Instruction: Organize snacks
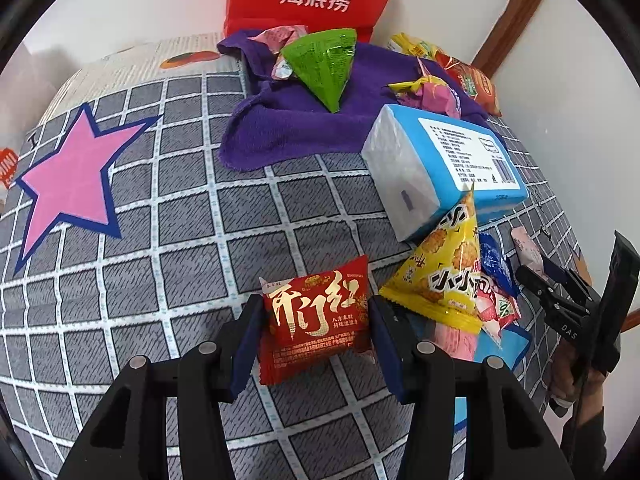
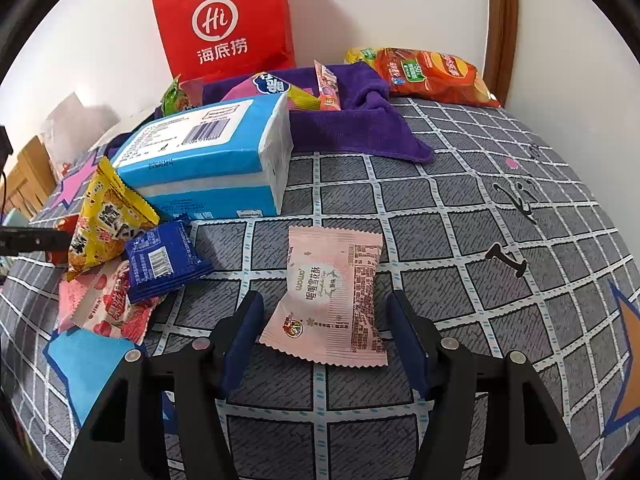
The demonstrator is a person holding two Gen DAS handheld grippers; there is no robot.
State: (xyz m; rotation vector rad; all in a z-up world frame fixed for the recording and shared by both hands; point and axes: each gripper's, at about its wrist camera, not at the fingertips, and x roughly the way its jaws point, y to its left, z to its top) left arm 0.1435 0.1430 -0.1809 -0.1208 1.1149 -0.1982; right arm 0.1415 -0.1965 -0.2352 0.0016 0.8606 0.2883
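Observation:
In the left wrist view my left gripper (image 1: 316,312) has its blue pads against both sides of a red snack packet (image 1: 316,322) with gold lettering, on the grey checked cloth (image 1: 160,240). In the right wrist view my right gripper (image 2: 324,316) is open around a pale pink snack packet (image 2: 332,296) that lies flat on the cloth, with gaps on both sides. A yellow triangular snack (image 1: 444,272) leans on a blue tissue pack (image 1: 444,168). The right gripper also shows in the left wrist view (image 1: 560,292).
A purple towel (image 1: 312,120) at the back holds a green triangular snack (image 1: 324,64) and small wrapped snacks. A red paper bag (image 2: 224,20) stands against the wall. An orange chip bag (image 2: 432,76) lies back right. A blue packet (image 2: 168,260) and strawberry packet (image 2: 108,304) lie left.

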